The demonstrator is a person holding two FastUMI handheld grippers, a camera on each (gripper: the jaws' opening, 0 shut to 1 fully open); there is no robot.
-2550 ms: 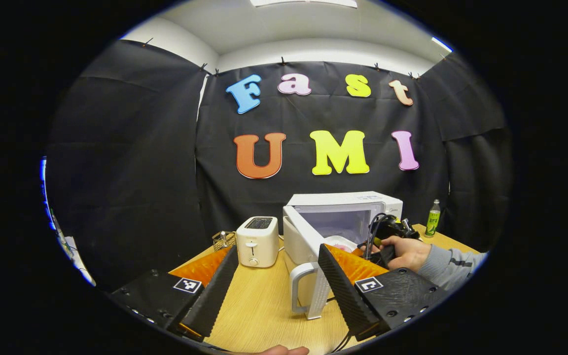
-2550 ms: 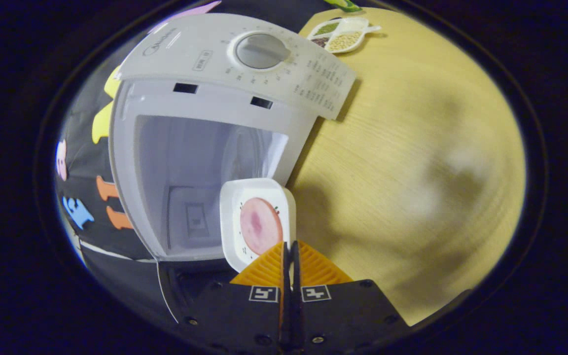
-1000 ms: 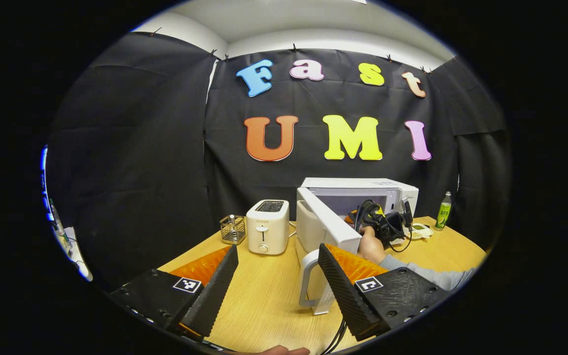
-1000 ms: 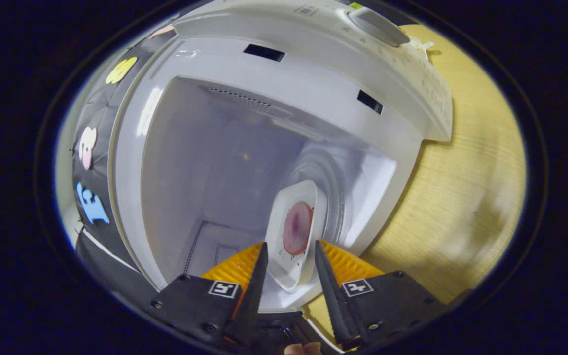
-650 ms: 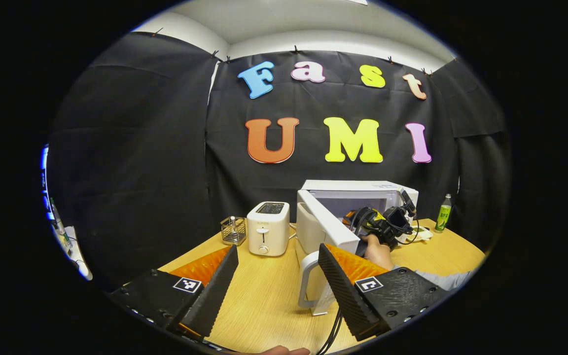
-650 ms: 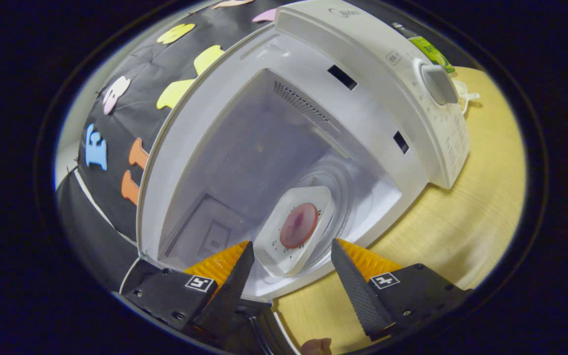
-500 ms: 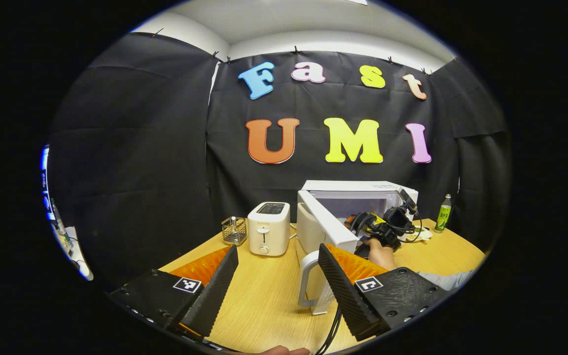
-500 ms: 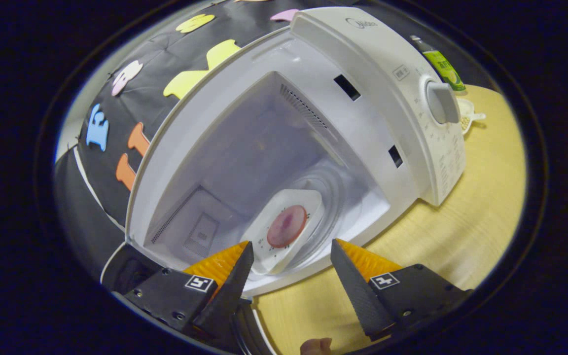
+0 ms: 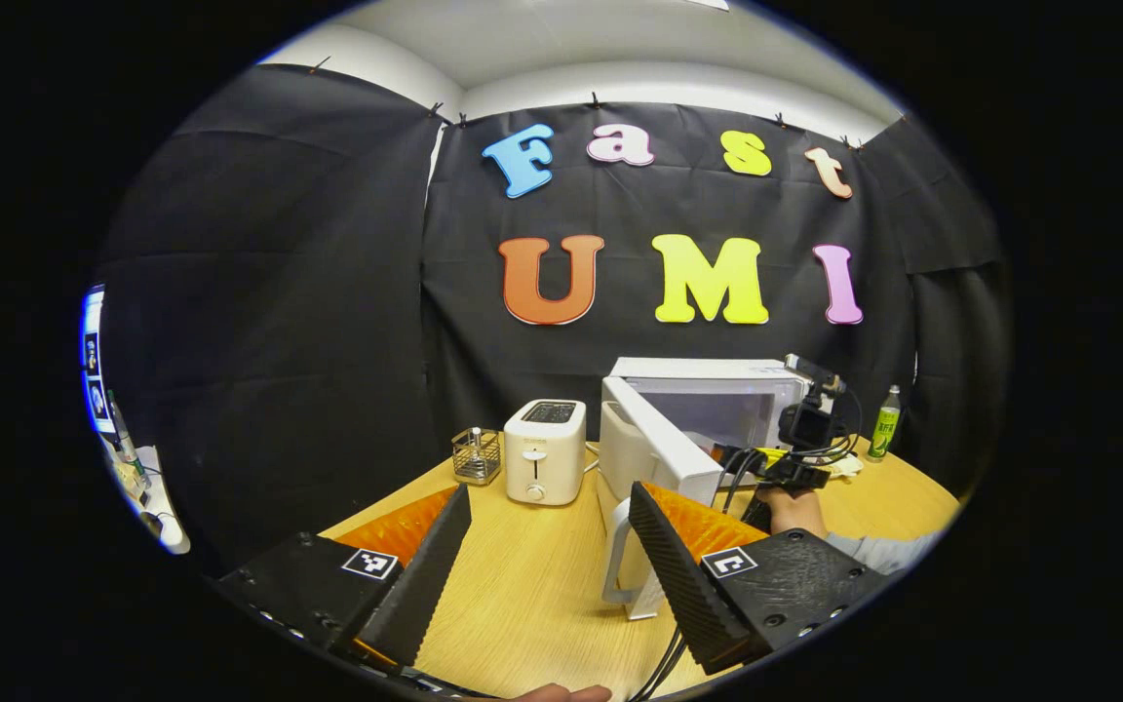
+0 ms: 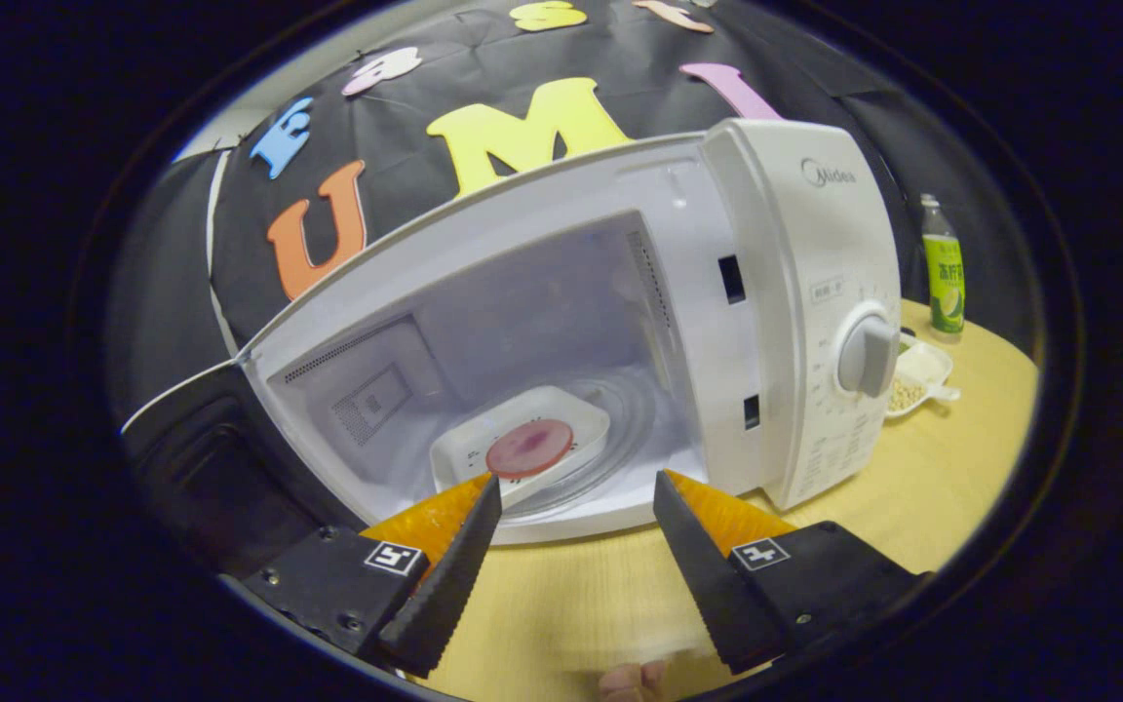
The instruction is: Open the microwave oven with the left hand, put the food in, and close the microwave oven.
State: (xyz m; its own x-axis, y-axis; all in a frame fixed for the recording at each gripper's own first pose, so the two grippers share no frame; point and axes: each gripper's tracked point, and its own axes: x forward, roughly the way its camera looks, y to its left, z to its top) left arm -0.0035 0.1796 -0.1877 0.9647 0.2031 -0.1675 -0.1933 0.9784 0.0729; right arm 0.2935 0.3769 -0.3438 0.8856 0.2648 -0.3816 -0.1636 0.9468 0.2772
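- The food tray sits inside the open microwave, on the turntable near the front.
- The right gripper, fingers apart and empty, hovers just outside the cavity.
- The left gripper, also spread, hangs near the swung-out door.
- Risk: a hasty push on the door could shunt the microwave or snag the right gripper's cables.

A white two-slot toaster stands on the light wooden table. At its nine o'clock, just beside it, sits a small wire basket. A green-labelled plastic bottle stands upright at the table's far edge, with a white divided dish of beans near it at seven o'clock.
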